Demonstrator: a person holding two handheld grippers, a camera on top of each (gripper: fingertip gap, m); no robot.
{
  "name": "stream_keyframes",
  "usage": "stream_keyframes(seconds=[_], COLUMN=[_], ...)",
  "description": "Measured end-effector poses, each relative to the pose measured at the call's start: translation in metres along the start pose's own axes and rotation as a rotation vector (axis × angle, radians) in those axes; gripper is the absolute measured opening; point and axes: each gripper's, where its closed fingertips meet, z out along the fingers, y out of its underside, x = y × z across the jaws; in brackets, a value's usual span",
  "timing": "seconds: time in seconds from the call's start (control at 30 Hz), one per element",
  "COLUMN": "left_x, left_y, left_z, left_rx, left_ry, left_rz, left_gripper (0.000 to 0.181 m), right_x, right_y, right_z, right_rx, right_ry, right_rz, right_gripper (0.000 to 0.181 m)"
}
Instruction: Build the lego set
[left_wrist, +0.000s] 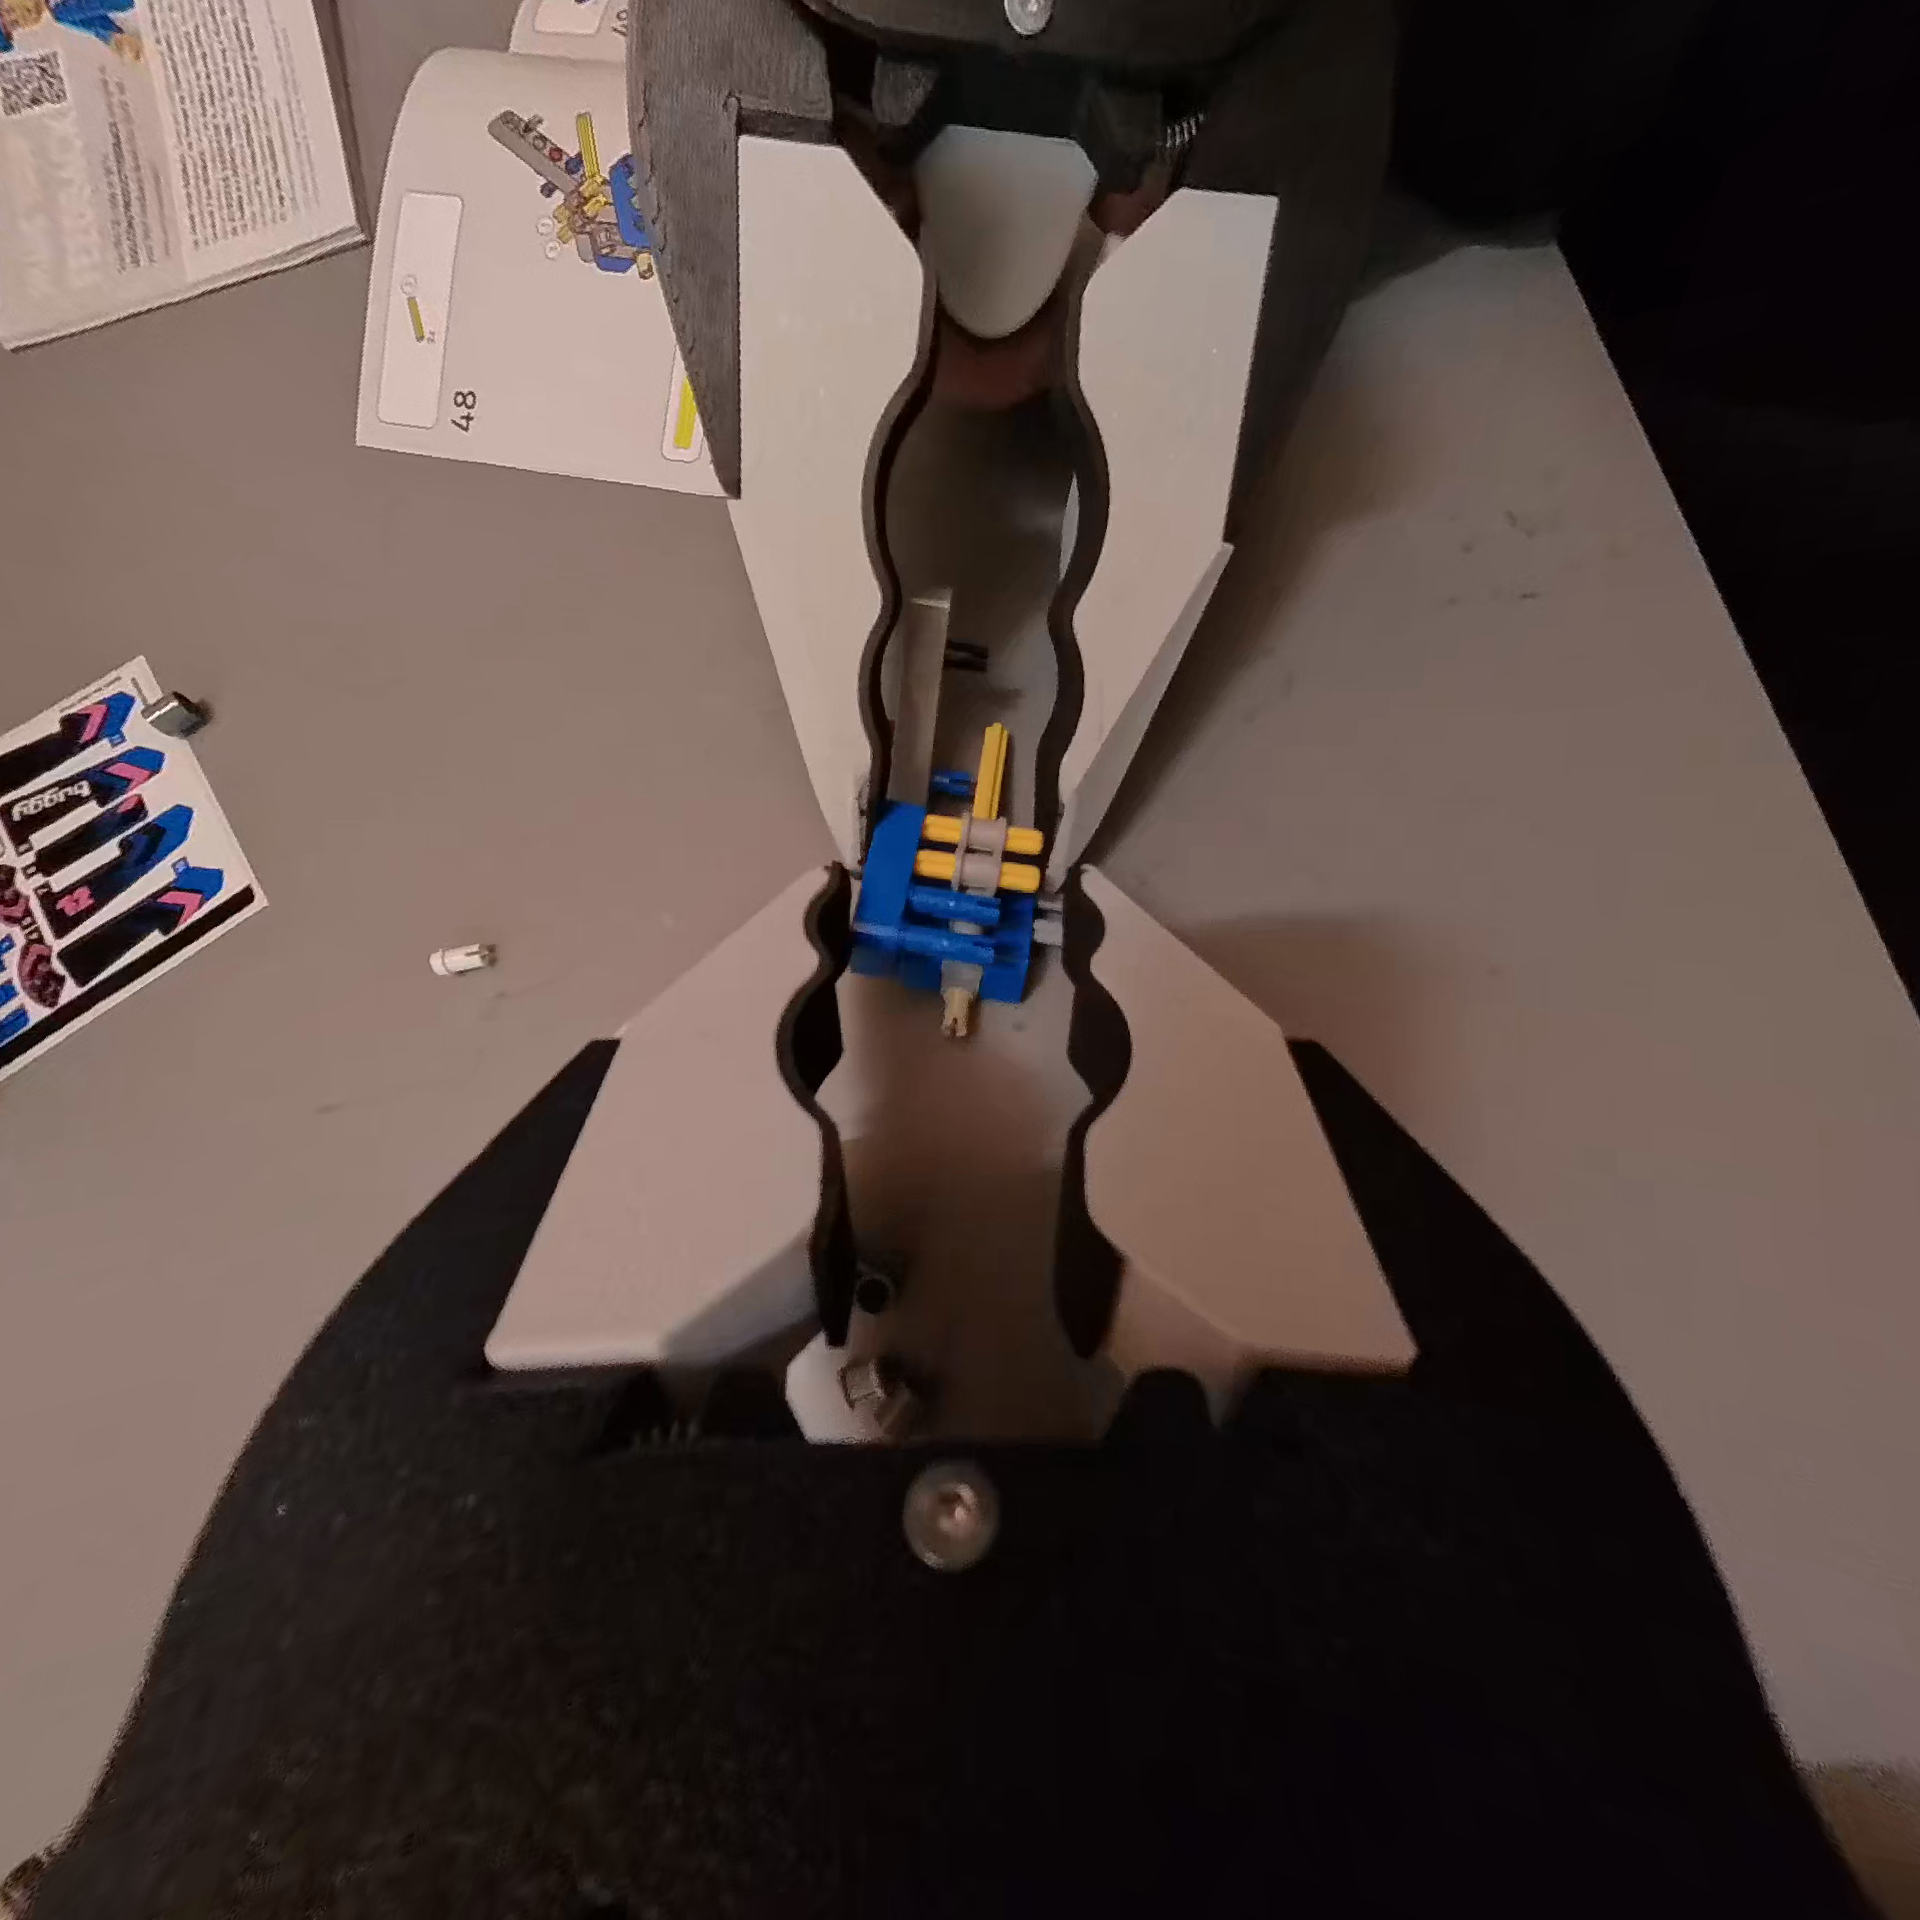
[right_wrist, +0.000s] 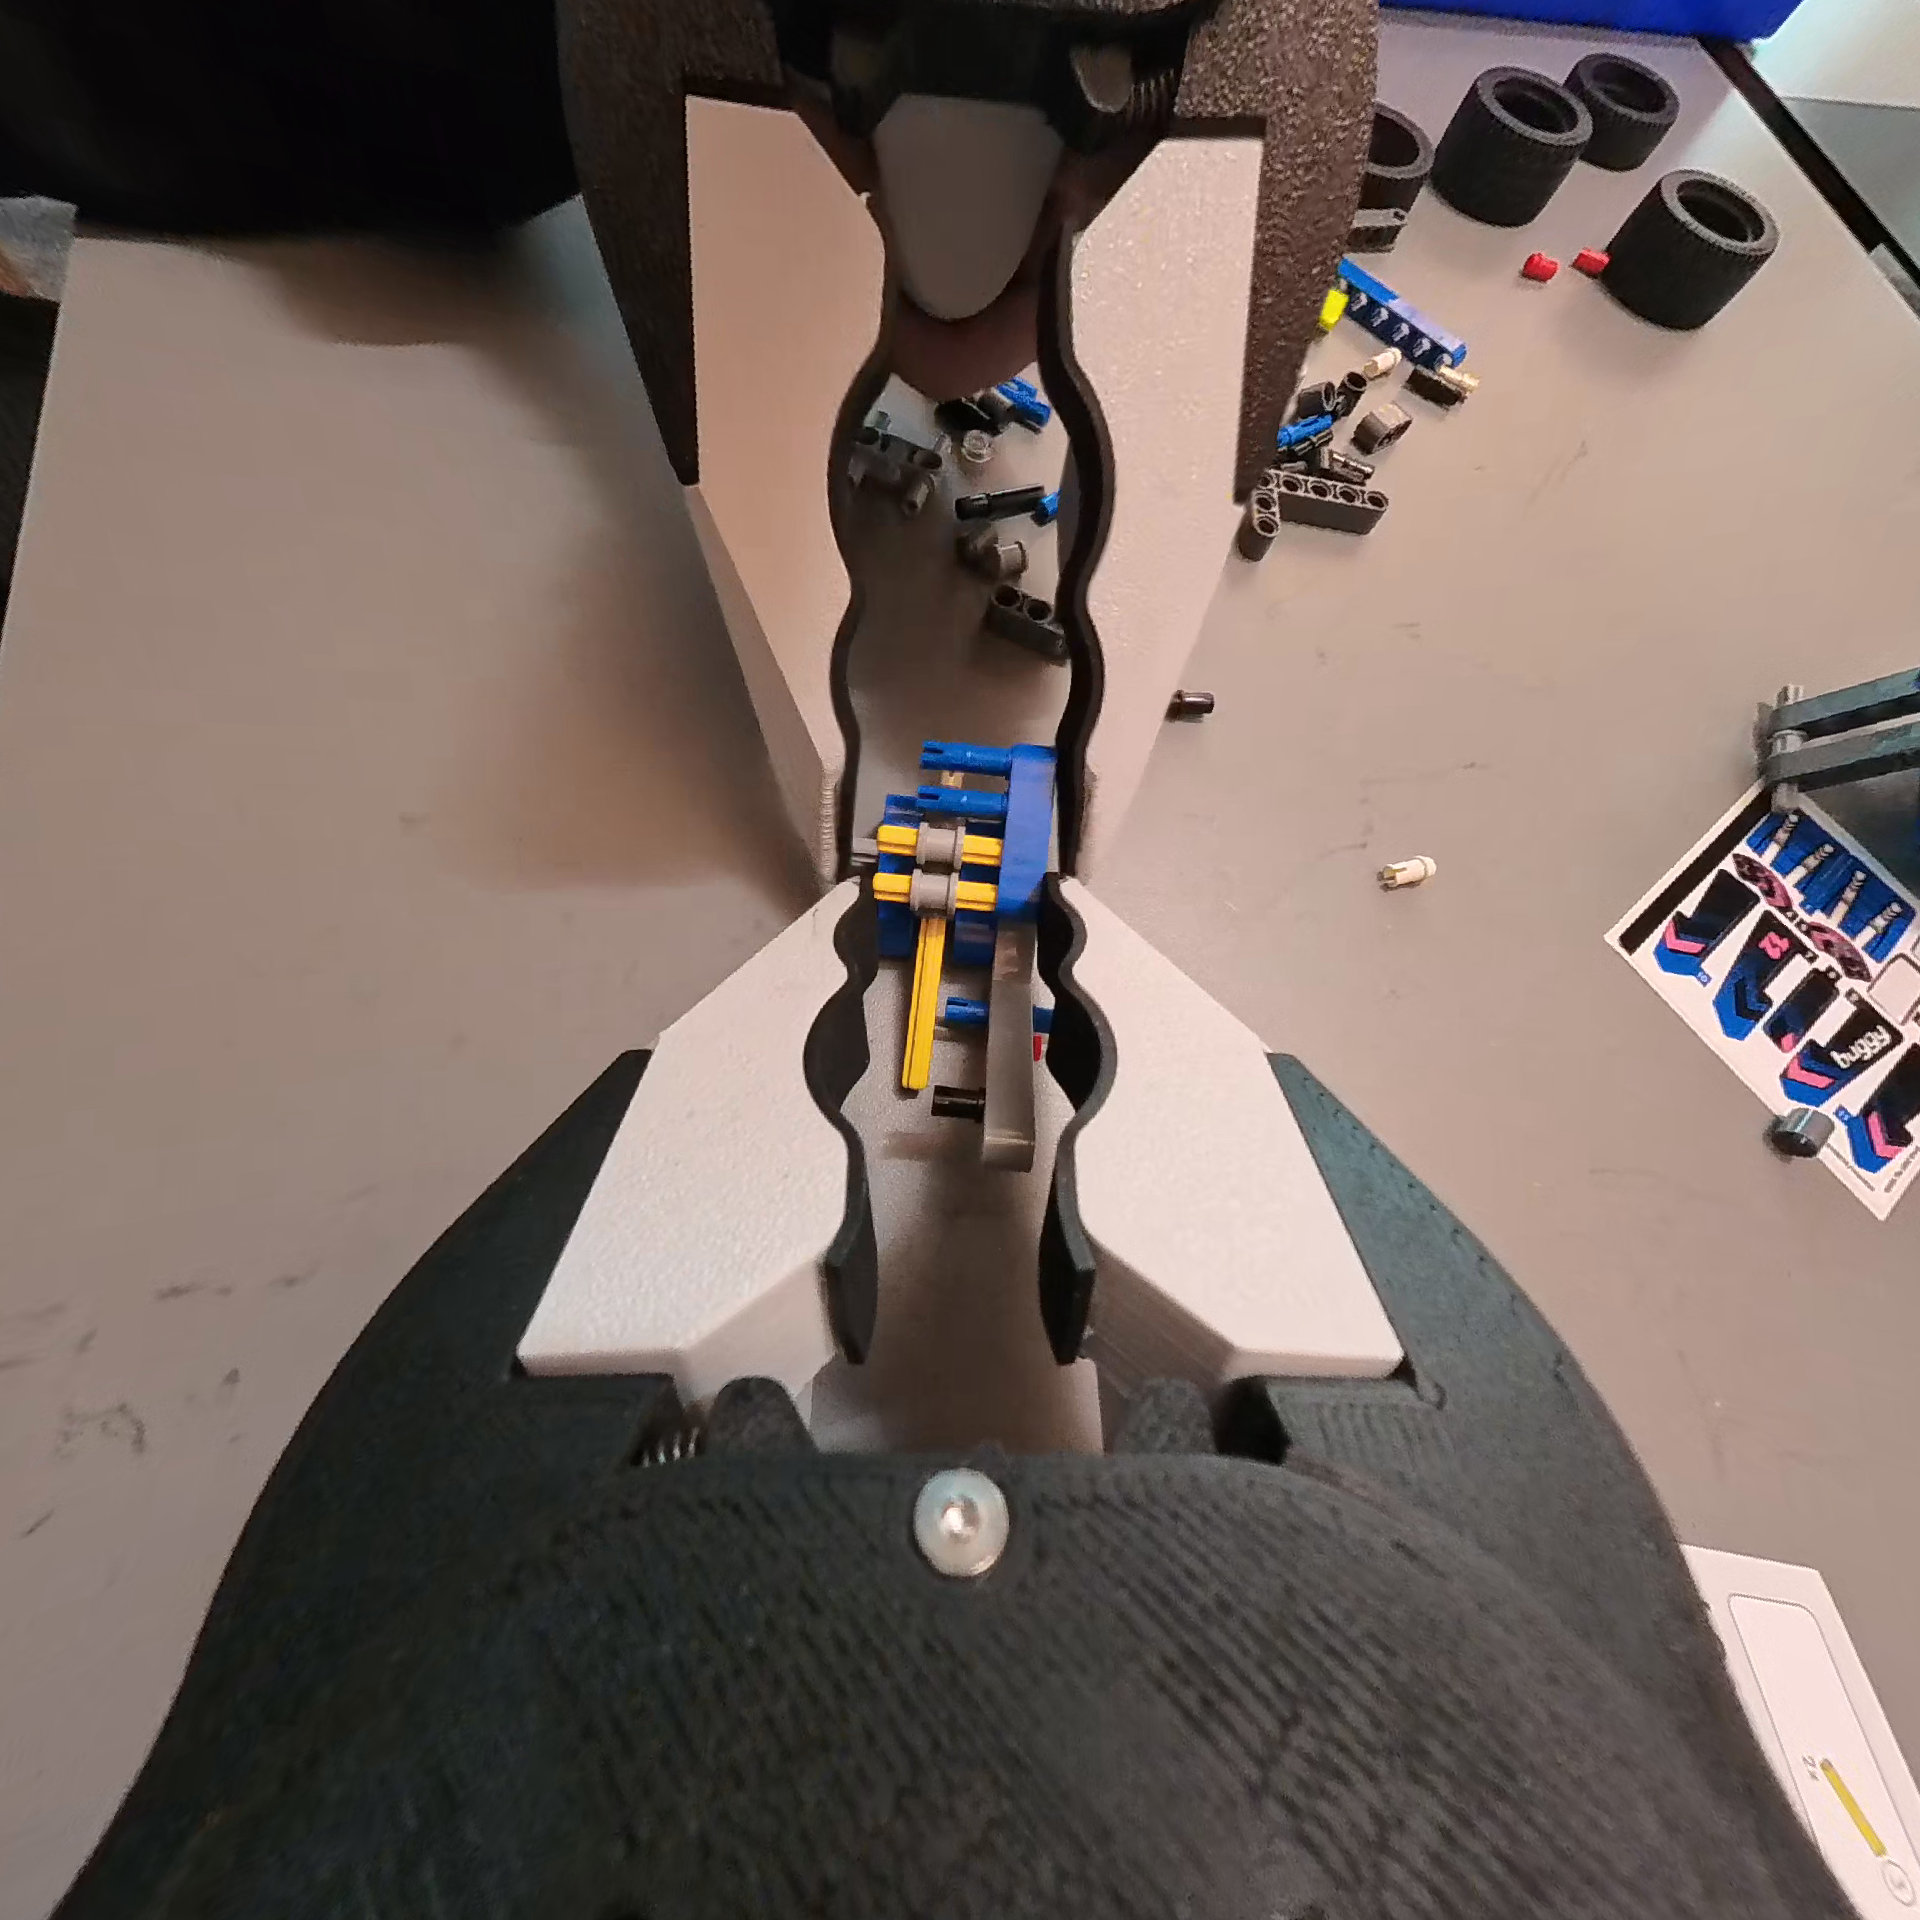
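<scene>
Both claws are closed tip to tip on one small lego assembly (left_wrist: 940, 914): the left gripper (left_wrist: 956, 883) is seen gripping its blue block from one end, and the right gripper (right_wrist: 951, 883) is clamped on it from the opposite end. The assembly is held between the two, above the grey table (left_wrist: 416, 675), and is made up of a blue frame, two short yellow axles through grey connectors, a long yellow axle (right_wrist: 923, 1013) and a grey beam (right_wrist: 1006, 1049) lying along the right gripper's fingers. Just beyond the fingertips, toward the table's far edge in the right wrist view, loose black, grey and blue pins (right_wrist: 992, 499) are scattered, with four black tyres (right_wrist: 1512, 130) near the far right corner. A sticker sheet (right_wrist: 1808, 997) is laid by the right edge, a small white pin (right_wrist: 1411, 871) near it. An open instruction booklet (left_wrist: 520, 281) is seen in the left wrist view.
</scene>
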Motion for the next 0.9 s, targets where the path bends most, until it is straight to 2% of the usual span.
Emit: stream_keyframes(seconds=[0.87,0.9], left_x=[0.001,0.0016], left_y=[-0.0012,-0.0012], left_z=[-0.0001,-0.0002], left_rx=[0.019,0.02], left_ry=[-0.016,-0.016], left_rz=[0.042,0.041], left_gripper=[0.035,0.034], right_x=[-0.0031,-0.0037], right_y=[-0.0005,-0.0005], right_z=[-0.0003,-0.0004], right_rx=[0.0,0.0], right_ry=[-0.011,-0.015], right_rz=[0.012,0.009], right_gripper=[0.028,0.023])
